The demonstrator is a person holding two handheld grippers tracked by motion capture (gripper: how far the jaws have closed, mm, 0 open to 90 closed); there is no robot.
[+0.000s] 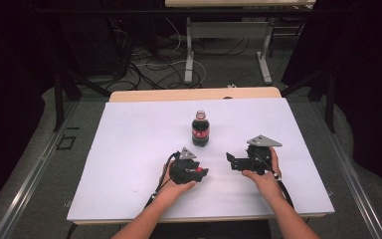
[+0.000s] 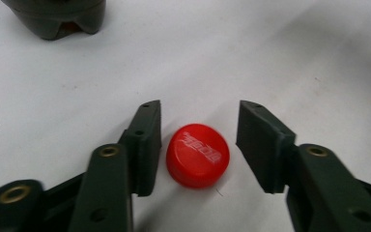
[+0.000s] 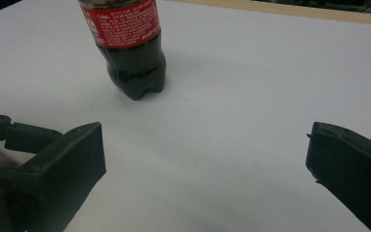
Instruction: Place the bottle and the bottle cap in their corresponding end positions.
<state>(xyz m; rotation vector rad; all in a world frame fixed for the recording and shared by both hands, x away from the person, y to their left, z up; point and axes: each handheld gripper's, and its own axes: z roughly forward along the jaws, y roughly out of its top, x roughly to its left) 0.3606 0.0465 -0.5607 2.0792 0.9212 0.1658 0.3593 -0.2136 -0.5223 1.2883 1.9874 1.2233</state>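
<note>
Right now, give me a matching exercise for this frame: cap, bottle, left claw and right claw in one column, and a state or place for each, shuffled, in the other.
Things:
1. cap
2. bottle
3. left claw
4. right claw

States or places:
A. upright on the white sheet, uncapped
B. open, with nothing between its jaws
C. lying flat on the sheet, red, not gripped
D. open, with its jaws on either side of the cap

Pairs: 1-C, 2-A, 3-D, 4-B
</note>
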